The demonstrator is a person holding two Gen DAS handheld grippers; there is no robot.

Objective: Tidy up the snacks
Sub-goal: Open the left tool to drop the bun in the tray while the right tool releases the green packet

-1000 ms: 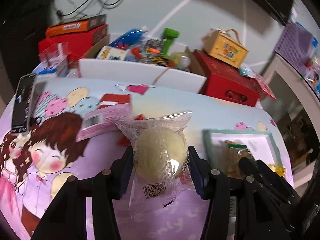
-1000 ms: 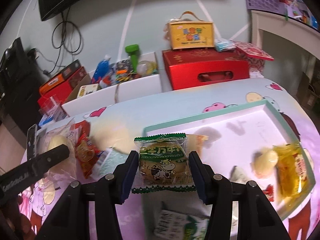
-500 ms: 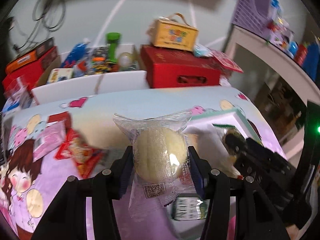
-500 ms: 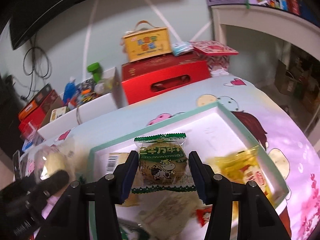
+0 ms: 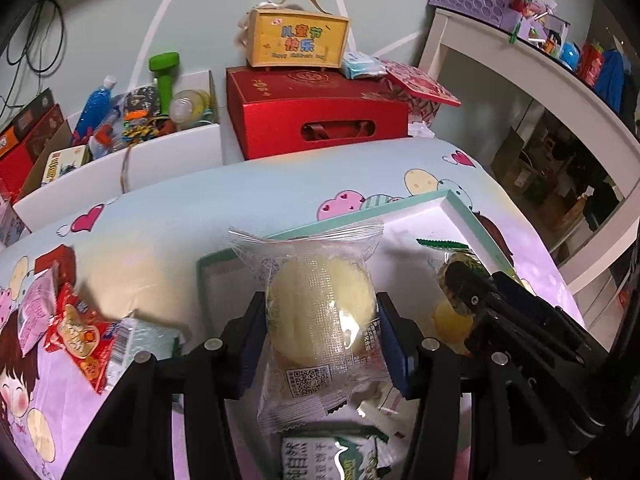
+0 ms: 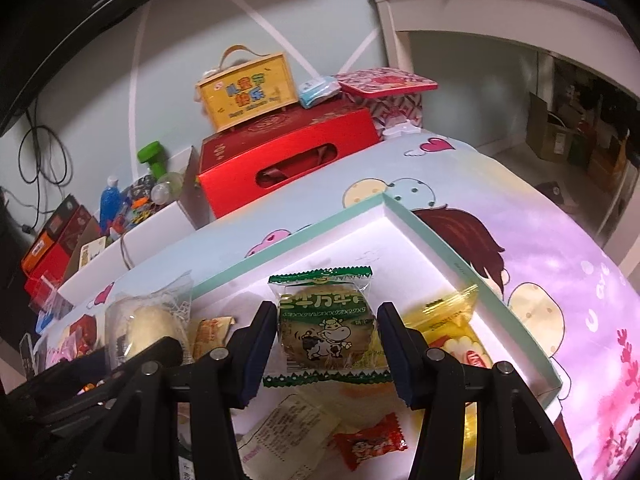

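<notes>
Two hand-held grippers, each carrying one wrapped snack above a shallow white tray with a mint-green rim (image 6: 448, 244). The tray lies toward the right side of a worktop (image 6: 560, 248) covered with a cartoon-print cloth.

Left gripper (image 5: 320, 336): jaws closed on one pale round bun in a clear wrapper (image 5: 320, 312), held over the tray's left part; a QR label shows on the wrapper's lower end.

Right gripper (image 6: 328, 352): jaws closed on one green-edged biscuit packet printed with a cow (image 6: 326, 328), held over the middle of the tray.

In the tray, the right wrist view shows one yellow packet (image 6: 448, 316) by the right rim, one small red wrapped sweet (image 6: 370, 446) near the front, one pale printed packet (image 6: 288, 428) beside it, and one small orange-brown packet (image 6: 210, 334) near the left rim. The left wrist view adds one green-and-white packet (image 5: 332, 456) at the near edge.

Outside the tray, toward the worktop's left edge, lie one red packet (image 5: 80, 336), one pink packet (image 5: 36, 316) and one pale green packet (image 5: 148, 336), close together.

Beyond the worktop's far edge: one red gift box (image 5: 316, 116) with one yellow handled box (image 5: 298, 40) on top, and one white open bin of assorted items (image 5: 120, 160).
</notes>
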